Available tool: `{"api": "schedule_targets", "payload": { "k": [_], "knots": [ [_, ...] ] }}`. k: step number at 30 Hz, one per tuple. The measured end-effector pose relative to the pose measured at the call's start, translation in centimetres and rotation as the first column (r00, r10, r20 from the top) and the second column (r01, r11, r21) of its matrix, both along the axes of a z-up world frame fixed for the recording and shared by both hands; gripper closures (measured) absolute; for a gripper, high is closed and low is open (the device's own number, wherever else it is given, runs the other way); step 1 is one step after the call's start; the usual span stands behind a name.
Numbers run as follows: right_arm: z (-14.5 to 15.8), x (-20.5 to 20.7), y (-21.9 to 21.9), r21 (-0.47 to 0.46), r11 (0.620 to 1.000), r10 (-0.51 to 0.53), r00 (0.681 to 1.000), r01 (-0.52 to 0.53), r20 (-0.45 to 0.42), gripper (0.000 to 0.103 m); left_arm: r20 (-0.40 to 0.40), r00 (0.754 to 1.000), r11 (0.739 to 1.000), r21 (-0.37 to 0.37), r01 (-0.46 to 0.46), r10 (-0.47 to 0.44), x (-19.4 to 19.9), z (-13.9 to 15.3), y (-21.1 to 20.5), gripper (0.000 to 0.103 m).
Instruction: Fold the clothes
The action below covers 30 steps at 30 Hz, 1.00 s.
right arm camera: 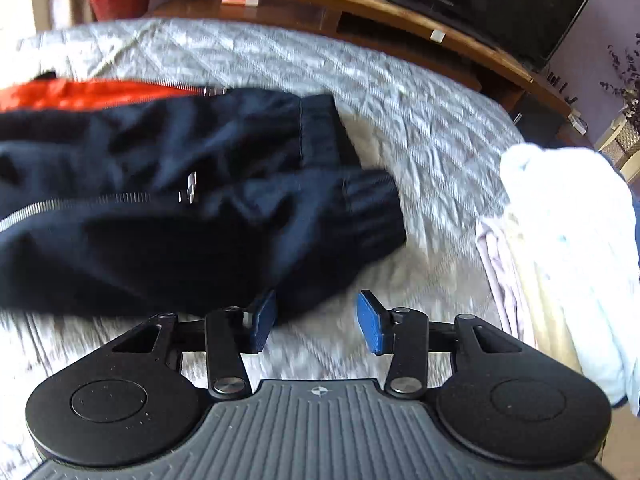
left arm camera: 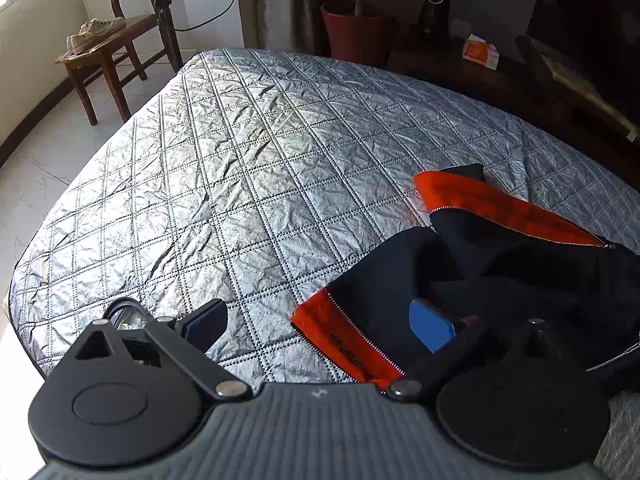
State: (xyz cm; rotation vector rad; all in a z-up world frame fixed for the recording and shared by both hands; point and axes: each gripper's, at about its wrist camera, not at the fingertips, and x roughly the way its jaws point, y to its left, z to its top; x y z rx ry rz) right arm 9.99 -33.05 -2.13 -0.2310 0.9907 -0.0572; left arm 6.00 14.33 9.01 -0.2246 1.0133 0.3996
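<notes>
The jacket (left arm camera: 500, 264) is seen at four o'clock on the bed (left arm camera: 240, 160). The left gripper (left arm camera: 320, 320) and right gripper (right arm camera: 316, 320) are held apart, empty.

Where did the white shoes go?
The white shoes sit on the wooden chair beside the bed, in the upper left corner of the left wrist view, near the window.

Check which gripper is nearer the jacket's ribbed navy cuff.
Right. The right gripper sits just below the ribbed navy cuff; the left gripper is at the orange-lined front edge.
</notes>
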Motion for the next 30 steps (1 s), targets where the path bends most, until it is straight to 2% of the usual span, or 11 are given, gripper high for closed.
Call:
{"api": "schedule_targets", "payload": {
  "k": [2, 4, 7, 8, 11, 13, 17, 20, 23, 26, 30],
  "knots": [
    [0.1, -2.3, -1.2, 0.004, 1.0, -0.01, 1.0, 0.01, 0.026, 0.05, 0.003, 1.0, 1.0, 0.0, 0.003, -0.003, -0.1, 0.1, -0.1, 0.006],
    [2.0, -3.9, -2.1, 0.079, 0.997, -0.037, 0.99, 0.026, 0.136, 0.051, 0.002, 1.0, 1.0, 0.003, 0.012, -0.012, -0.1, 0.1, -0.2, 0.006],
    [4.8, -3.9, -0.3, 0.068, 0.997, 0.019, 0.957, -0.04, 0.291, 0.024, 0.0, 1.0, 1.0, 0.01, 0.016, -0.016, 0.0, 0.0, -0.4, 0.006],
    [5.4, -3.4, 0.7, 0.052, 0.996, 0.055, 0.949, -0.075, 0.31, 0.024, -0.002, 1.0, 1.0, 0.011, 0.014, -0.014, 0.1, 0.0, -0.4, 0.006],
    [5.8, -1.1, 3.6, 0.016, 0.982, 0.178, 0.945, -0.19, 0.275, 0.019, -0.009, 1.0, 1.0, 0.01, 0.011, -0.011, 0.2, -0.2, -0.5, 0.006],
    [4.6, -0.2, 5.1, 0.09, 0.951, 0.28, 0.949, -0.294, 0.145, 0.028, -0.011, 1.0, 1.0, 0.008, 0.01, -0.01, 0.2, -0.2, -0.4, 0.006],
    [3.0, -4.0, 9.4, -0.055, 0.835, 0.55, 0.826, -0.548, 0.122, 0.028, -0.005, 1.0, 1.0, 0.0, 0.016, -0.016, 0.2, -0.1, -0.3, 0.006],
    [1.1, -4.8, 11.5, -0.133, 0.78, 0.619, 0.785, -0.611, 0.025, 0.029, -0.005, 1.0, 1.0, -0.002, 0.024, -0.024, 0.2, -0.1, -0.4, 0.006],
    [0.2, -4.7, 11.7, -0.204, 0.775, 0.609, 0.793, -0.598, -0.011, 0.031, -0.019, 0.999, 1.0, 0.001, 0.026, -0.026, 0.3, -0.4, -0.4, 0.006],
    [-0.4, -4.6, 10.5, -0.226, 0.792, 0.562, 0.822, -0.567, -0.094, 0.022, -0.028, 0.999, 1.0, -0.009, 0.023, -0.023, 0.4, -0.6, -0.2, 0.006],
    [0.3, -4.6, 6.2, 0.039, 0.922, 0.387, 0.91, -0.385, -0.148, 0.044, -0.023, 0.999, 0.999, -0.005, 0.038, -0.038, 0.4, -0.5, -0.6, 0.006]
  ]
}}
